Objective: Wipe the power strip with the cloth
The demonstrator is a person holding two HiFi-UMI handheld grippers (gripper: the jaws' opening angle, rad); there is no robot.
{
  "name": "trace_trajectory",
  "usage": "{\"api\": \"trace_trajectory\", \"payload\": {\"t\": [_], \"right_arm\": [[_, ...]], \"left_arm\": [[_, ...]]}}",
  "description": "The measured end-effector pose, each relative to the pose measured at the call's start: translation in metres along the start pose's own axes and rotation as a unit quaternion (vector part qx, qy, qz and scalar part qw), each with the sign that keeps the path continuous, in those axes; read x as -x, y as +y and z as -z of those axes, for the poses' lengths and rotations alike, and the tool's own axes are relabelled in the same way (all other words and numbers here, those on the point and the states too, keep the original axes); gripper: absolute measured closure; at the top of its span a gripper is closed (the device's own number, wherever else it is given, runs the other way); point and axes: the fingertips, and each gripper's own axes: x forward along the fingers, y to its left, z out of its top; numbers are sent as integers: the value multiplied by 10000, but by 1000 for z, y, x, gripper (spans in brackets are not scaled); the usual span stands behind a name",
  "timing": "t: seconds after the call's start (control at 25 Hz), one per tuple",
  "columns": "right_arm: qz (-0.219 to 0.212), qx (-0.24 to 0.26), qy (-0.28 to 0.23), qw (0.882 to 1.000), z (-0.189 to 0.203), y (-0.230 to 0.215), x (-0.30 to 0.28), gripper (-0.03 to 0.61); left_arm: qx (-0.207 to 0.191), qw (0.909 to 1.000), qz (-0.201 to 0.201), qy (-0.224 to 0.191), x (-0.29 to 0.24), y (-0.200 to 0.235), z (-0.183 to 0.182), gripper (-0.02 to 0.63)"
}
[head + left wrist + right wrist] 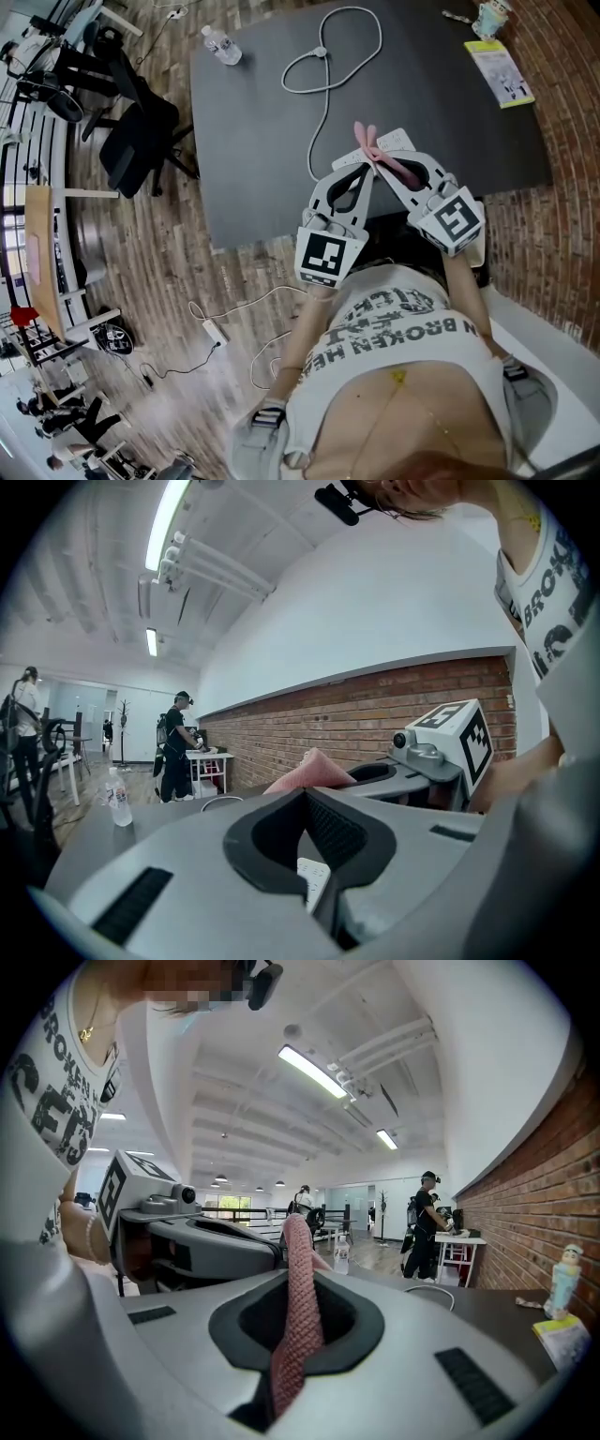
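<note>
- Your right gripper [382, 173] grips the pink cloth [300, 1307] at the power strip [396, 141].
- Your left gripper [366, 173], closed and empty, is beside it.
- The bottle [221, 45] stands well apart.

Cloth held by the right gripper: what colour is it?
Pink cloth, with a fine knobbly weave; shows best in the right gripper view.

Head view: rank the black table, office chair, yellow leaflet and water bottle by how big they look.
1. black table
2. office chair
3. yellow leaflet
4. water bottle, only slightly smaller than the leaflet
The chair stands lower, on the floor, so it looks smaller than it is.
</note>
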Motion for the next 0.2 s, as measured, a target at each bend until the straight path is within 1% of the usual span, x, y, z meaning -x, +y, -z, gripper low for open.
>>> {"api": "trace_trajectory", "payload": {"t": [0.2], "right_arm": [[3,-1,7,10000,2,2,-1,561]], "left_arm": [[-13,10000,-14,59,2,2,5,606]]}}
